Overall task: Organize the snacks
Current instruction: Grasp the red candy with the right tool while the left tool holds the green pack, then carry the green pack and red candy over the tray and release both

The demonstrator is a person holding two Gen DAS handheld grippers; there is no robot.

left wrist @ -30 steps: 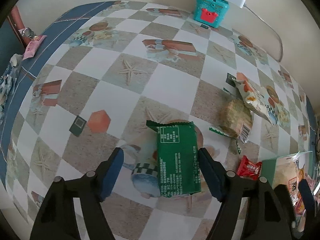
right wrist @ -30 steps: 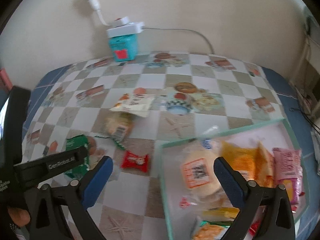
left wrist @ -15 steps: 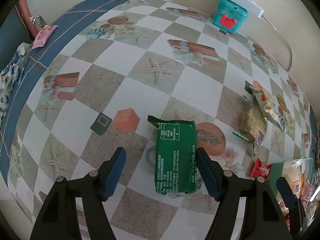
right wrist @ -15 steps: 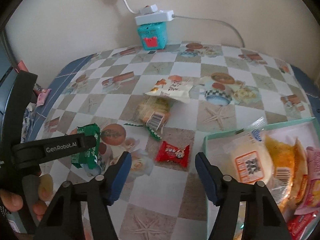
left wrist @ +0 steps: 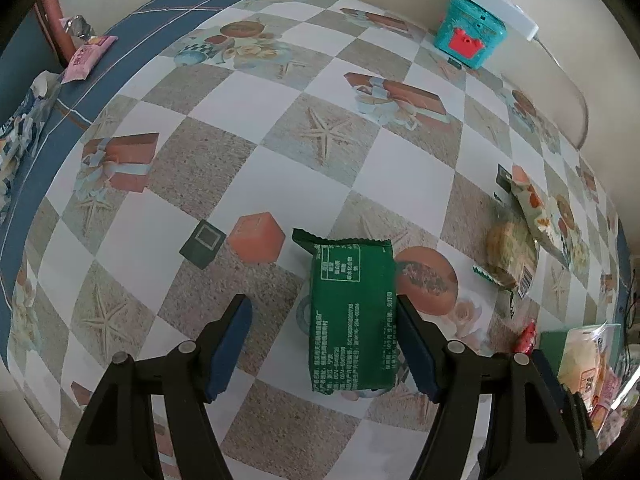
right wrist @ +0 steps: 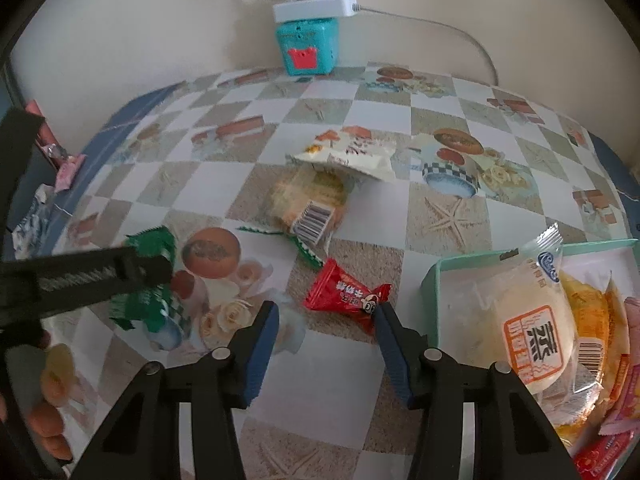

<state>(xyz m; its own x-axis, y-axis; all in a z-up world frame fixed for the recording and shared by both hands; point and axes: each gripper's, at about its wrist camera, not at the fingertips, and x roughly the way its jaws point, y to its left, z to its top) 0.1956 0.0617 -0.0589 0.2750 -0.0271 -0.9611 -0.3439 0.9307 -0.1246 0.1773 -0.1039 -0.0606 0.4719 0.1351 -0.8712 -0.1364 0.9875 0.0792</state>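
A green snack packet [left wrist: 352,312] lies on the patterned table, between the fingers of my open left gripper [left wrist: 322,320], close against the right finger; it also shows in the right wrist view [right wrist: 150,280]. A small red candy packet [right wrist: 346,294] lies just in front of my open right gripper [right wrist: 326,316], near its right finger. A clear-wrapped cracker pack [right wrist: 308,204] and a cream snack bag [right wrist: 348,156] lie further back. A teal tray [right wrist: 432,284] at the right holds several snacks, among them a pale bun [right wrist: 532,320].
A teal box [right wrist: 306,46] under a white power strip stands at the wall, with a cable running right. A pink packet [left wrist: 88,58] and crumpled wrappers lie on the blue border at the table's left edge. The left gripper's arm [right wrist: 80,276] crosses the right view.
Both grippers have moved forward and lower. The green packet now sits against the left gripper's right finger, and the red candy now lies just ahead of the right gripper's fingers.
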